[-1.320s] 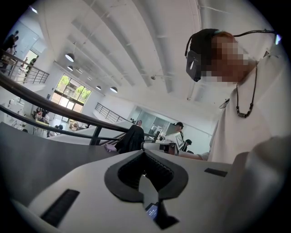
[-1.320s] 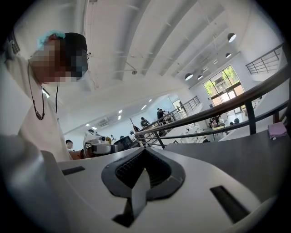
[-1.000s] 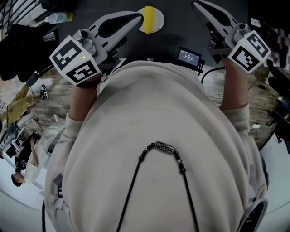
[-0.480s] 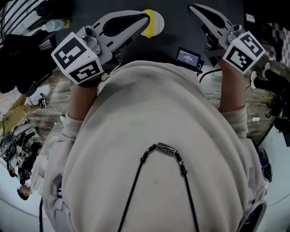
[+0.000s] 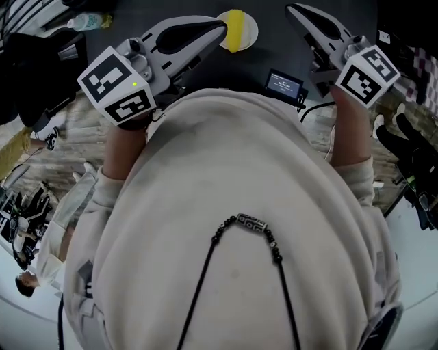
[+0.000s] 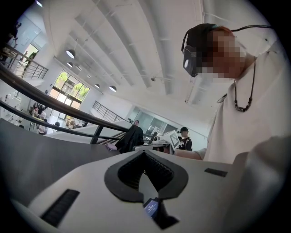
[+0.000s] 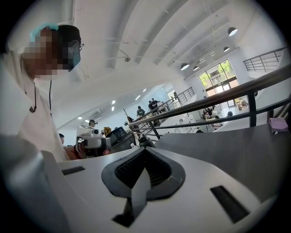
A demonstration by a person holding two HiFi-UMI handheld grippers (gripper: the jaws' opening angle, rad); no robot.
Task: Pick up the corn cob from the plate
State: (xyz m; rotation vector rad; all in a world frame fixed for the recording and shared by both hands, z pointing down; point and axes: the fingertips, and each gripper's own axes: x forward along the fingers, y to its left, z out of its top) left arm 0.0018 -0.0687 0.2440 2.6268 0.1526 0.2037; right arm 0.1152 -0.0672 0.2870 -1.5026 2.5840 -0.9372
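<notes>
A dark grey table (image 5: 274, 48) stretches ahead of the person holding two grippers. A pale round plate (image 5: 252, 31) lies on it just beside the tip of the left gripper (image 5: 220, 26), between that tip and the right gripper (image 5: 293, 9), with bare tabletop separating it from the latter. A small black device (image 5: 284, 83) with a lit screen sits at the table's near edge, behind the right gripper's jaws and closer to it than to the left. In the left gripper view, a small purple item (image 6: 110, 146) rests on the grey surface well beyond the jaws, near the far edge; what it is cannot be told.
</notes>
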